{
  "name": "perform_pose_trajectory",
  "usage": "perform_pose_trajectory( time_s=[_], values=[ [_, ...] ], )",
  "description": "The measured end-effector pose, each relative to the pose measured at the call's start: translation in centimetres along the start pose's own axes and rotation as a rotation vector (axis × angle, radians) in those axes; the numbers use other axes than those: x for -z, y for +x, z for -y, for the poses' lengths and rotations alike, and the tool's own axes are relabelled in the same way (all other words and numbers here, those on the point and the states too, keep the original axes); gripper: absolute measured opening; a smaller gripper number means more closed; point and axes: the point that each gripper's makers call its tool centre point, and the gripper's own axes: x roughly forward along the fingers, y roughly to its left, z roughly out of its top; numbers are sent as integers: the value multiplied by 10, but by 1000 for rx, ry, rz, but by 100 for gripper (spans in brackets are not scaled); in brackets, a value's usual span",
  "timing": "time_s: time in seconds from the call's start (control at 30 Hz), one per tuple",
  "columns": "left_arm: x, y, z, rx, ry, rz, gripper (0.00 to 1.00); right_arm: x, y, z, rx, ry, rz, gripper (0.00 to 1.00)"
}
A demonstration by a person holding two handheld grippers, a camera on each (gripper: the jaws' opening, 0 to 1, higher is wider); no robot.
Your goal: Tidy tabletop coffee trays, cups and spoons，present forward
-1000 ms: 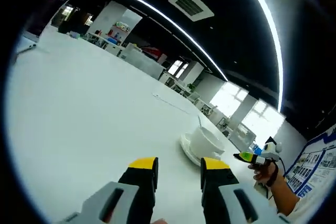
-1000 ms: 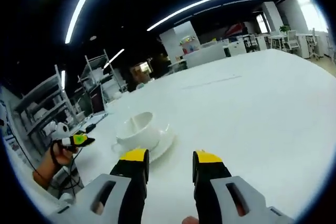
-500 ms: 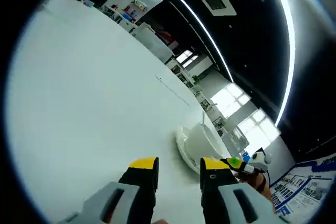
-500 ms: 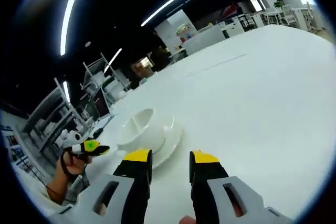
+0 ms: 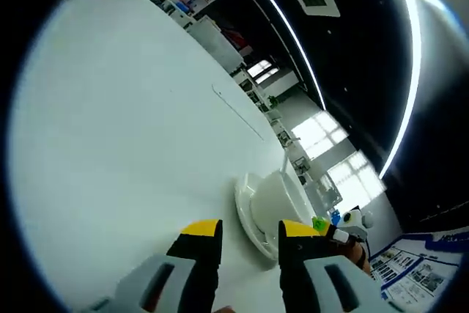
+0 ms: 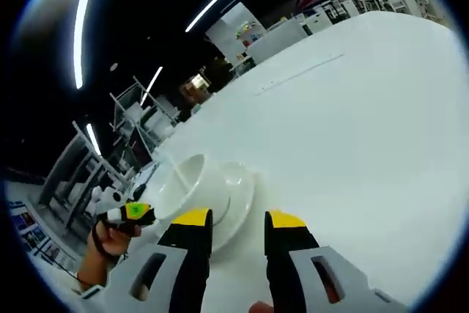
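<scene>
Item: white cup (image 6: 185,181) on its saucer (image 6: 233,203), a thin spoon handle (image 6: 173,170) rising from the cup; position, on the white desk (image 6: 352,130), just ahead of the right tool (image 6: 238,219) and to its left.

Same set in the left gripper view: cup (image 5: 275,196), saucer (image 5: 245,214), close to the right jaw of the left tool (image 5: 249,226).

Tool state: both with a narrow empty gap between the yellow-tipped jaws, holding nothing.

Change: over the last second the set grew larger and drew nearer to the jaws in both views; both cameras rolled and closed in. The cup itself looked unmoved on the desk.

Meaning for task: approach stage, judged; no grasp made, the saucer rim apparently the coming target.

Also present: a person's hand (image 6: 110,236) gripping a yellow-green device (image 6: 135,212) beside the set.
</scene>
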Motion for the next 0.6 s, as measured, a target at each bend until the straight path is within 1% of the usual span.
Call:
perform_pose_trajectory(
  time_s=[0.07,0.13,0.2,0.27,0.3,0.33,0.43,0.5,0.57,0.6],
  values=[
    [-2,3,-2,-10,-10,4,32,2,3,0,4,0,-9,29],
    [0,7,-5,-22,-19,-6,32,4,6,0,6,-3,-23,29],
    [-1,11,-6,-19,-35,-5,32,7,9,-2,-3,-6,-36,29],
    [1,16,-7,-21,-38,-13,31,8,12,-4,-5,-6,-45,29],
    [3,18,-7,-22,-44,-30,31,10,13,-3,-2,-5,-55,29],
    [4,21,-7,-14,-63,-39,31,11,15,-3,-3,-4,-60,29],
    [7,27,-7,-15,-75,-58,31,14,19,-2,-16,38,-81,29],
    [8,30,-7,-16,-75,-72,31,15,22,-3,-23,44,-96,28],
    [8,32,-6,-15,-86,-75,27,19,23,-2,-27,64,-125,27],
    [8,34,-8,-26,-80,-81,25,18,25,-2,-34,78,-126,26]
  ],
)
